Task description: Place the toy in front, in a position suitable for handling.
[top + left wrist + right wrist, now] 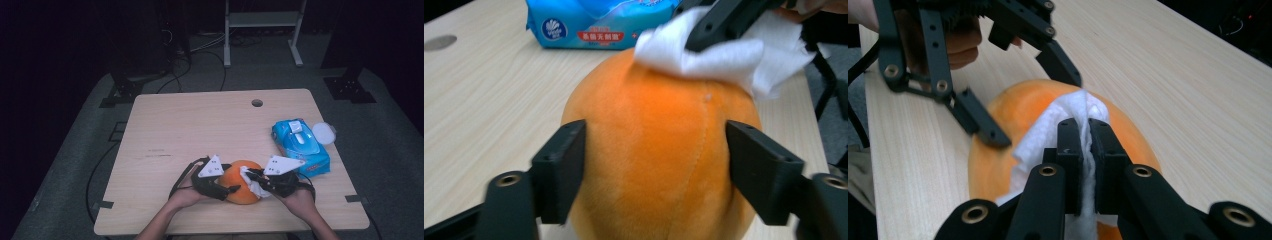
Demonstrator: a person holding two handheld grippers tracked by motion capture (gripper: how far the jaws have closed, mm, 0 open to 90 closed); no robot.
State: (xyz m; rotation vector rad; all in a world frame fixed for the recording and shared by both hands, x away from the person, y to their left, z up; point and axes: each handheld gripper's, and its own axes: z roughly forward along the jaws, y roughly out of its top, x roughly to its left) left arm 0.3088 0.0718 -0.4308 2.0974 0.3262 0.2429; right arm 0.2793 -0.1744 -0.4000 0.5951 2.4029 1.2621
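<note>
The orange plush ball point(241, 183) sits near the table's point(200, 125) six-o'clock edge, its long axis running roughly nine to three. Its underside is hidden, its near part cut off. It is fuzzy with a stitched seam. The left tool point(656, 165) clamps its sides; the right tool point(1087, 150) pinches a white wipe point(1048, 135) against it.

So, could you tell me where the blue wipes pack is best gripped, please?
Grip the blue wipes pack across its narrow width, coming from above. It lies flat on the table, its sides free except where a white lid sits by its far corner.
</note>
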